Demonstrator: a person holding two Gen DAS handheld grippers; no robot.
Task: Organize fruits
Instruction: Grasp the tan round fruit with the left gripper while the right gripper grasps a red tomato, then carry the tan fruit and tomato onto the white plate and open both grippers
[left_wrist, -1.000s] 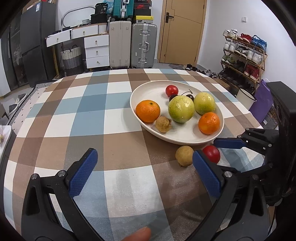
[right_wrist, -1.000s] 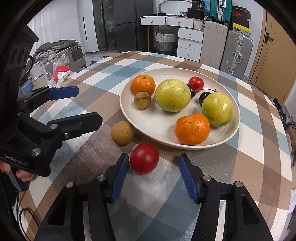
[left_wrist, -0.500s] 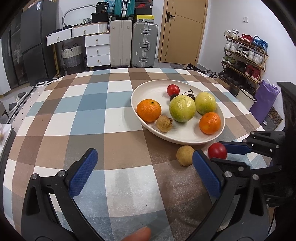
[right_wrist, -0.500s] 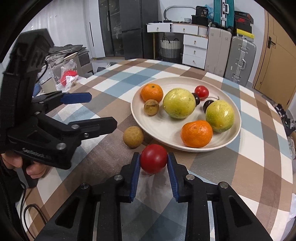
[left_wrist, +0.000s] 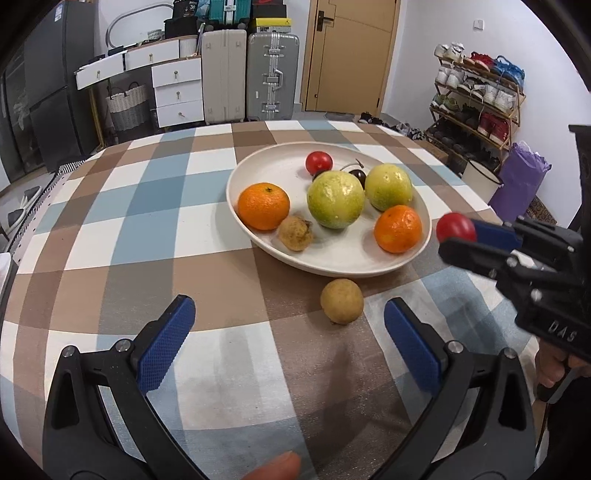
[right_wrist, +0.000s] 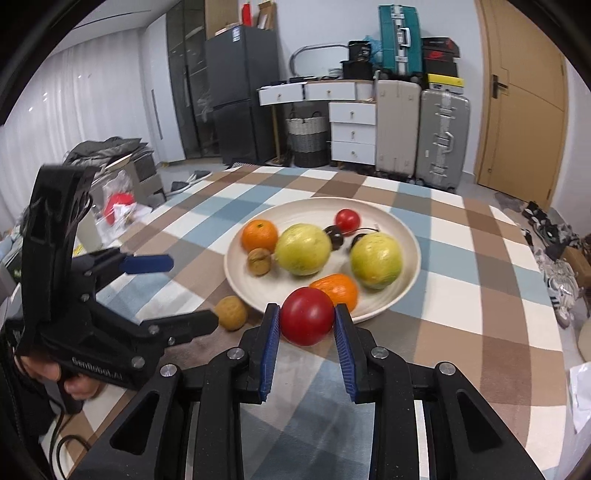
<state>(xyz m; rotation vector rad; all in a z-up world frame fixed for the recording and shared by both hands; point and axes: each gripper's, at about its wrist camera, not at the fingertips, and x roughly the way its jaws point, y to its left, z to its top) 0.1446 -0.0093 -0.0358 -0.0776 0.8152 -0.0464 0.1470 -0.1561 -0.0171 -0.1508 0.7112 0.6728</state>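
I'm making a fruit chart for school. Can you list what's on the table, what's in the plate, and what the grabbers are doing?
plate: white plate on checked tablecloth
in plate: two oranges, two green fruits, small red fruit, dark cherries, brown wrinkly fruit
on cloth: round tan fruit, beside the plate
right gripper: shut on red tomato, lifted near the plate's edge
left gripper: open, empty, near the tan fruit

Wrist views converge (from opposite sides), plate (left_wrist: 258, 177) shared
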